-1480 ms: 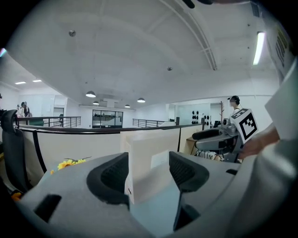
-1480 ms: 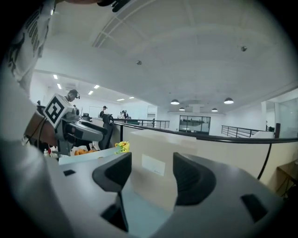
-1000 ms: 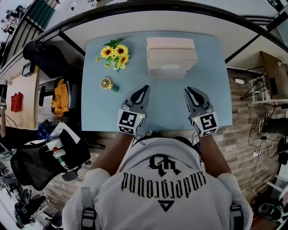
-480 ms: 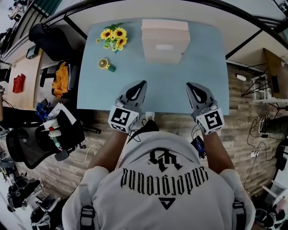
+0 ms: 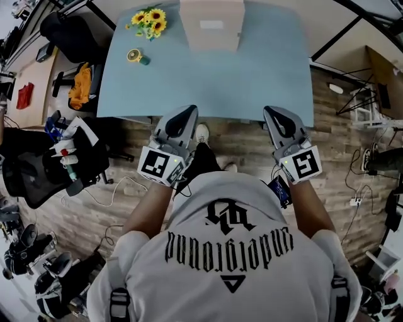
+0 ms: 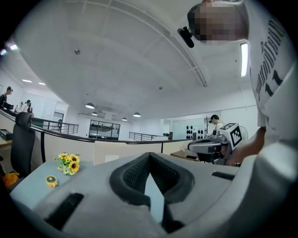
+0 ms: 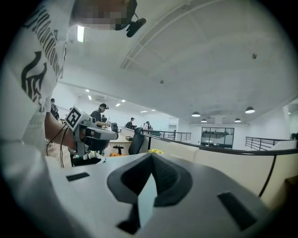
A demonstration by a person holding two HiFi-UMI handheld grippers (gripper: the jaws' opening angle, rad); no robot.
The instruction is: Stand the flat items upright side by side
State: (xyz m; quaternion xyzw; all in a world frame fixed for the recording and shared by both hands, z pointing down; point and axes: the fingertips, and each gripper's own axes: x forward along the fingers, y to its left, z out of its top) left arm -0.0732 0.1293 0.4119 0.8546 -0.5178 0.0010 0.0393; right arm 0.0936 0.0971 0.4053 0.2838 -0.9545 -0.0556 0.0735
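The beige flat items (image 5: 211,25) stand upright together as one block at the far middle of the light blue table (image 5: 264,75). In the left gripper view the beige flat items (image 6: 111,151) show beyond the jaws, far off. My left gripper (image 5: 184,113) and right gripper (image 5: 275,113) hang side by side at the table's near edge, well short of the block. Both are shut with nothing between the jaws, as the left gripper (image 6: 149,155) and right gripper (image 7: 151,155) show in their own views. Each gripper points about level.
Sunflowers (image 5: 148,17) and a small yellow round object (image 5: 134,56) lie at the table's far left. A black office chair with bottles (image 5: 44,170) stands on the wood floor to the left. Cables and a power strip (image 5: 360,201) lie at the right.
Both grippers have drawn back from over the table to its near edge, toward the person. The table and the beige block now sit higher and farther off in the head view.
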